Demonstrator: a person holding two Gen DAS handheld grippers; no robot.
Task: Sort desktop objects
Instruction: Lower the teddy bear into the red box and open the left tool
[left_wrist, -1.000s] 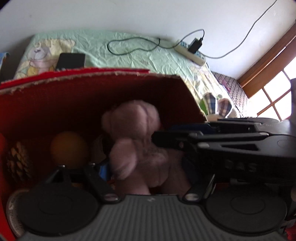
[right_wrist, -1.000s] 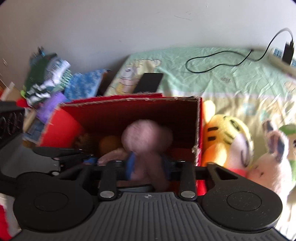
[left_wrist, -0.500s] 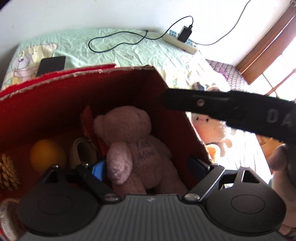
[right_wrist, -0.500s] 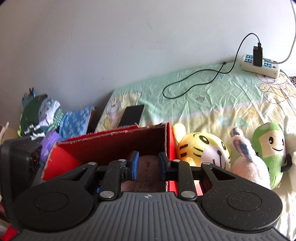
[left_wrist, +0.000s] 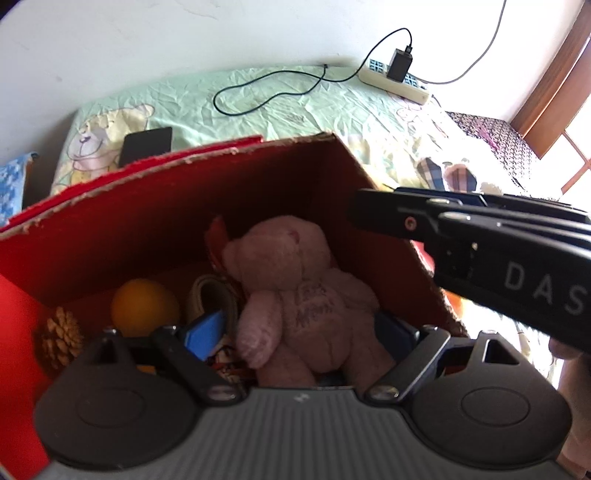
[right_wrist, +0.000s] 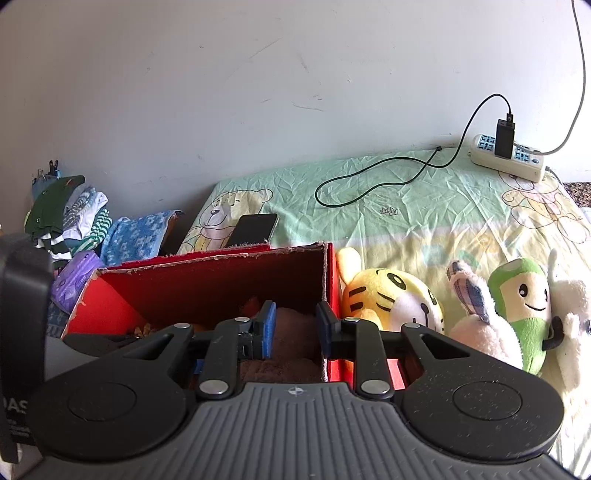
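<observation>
A pink teddy bear (left_wrist: 299, 295) lies inside the red cardboard box (left_wrist: 184, 206), beside an orange (left_wrist: 144, 308) and a pine cone (left_wrist: 61, 338). My left gripper (left_wrist: 301, 332) is open, its blue pads on either side of the bear's body without squeezing it. My right gripper (right_wrist: 293, 328) is open and empty, raised above the box's right wall (right_wrist: 330, 280), with the bear (right_wrist: 291, 332) below it. The right gripper's body (left_wrist: 480, 236) crosses the left wrist view. A tiger plush (right_wrist: 391, 299), a rabbit plush (right_wrist: 480, 325) and a green plush (right_wrist: 524, 306) lie right of the box.
A phone (right_wrist: 255, 229), a black cable (right_wrist: 388, 177) and a power strip (right_wrist: 509, 157) lie on the green sheet behind the box. Folded clothes (right_wrist: 74, 218) are piled at the left. A white plush (right_wrist: 572, 317) lies at the far right.
My right gripper let go of the pink bear and rose out of the box. The bear now rests in the box. The left gripper's view pulled back a little.
</observation>
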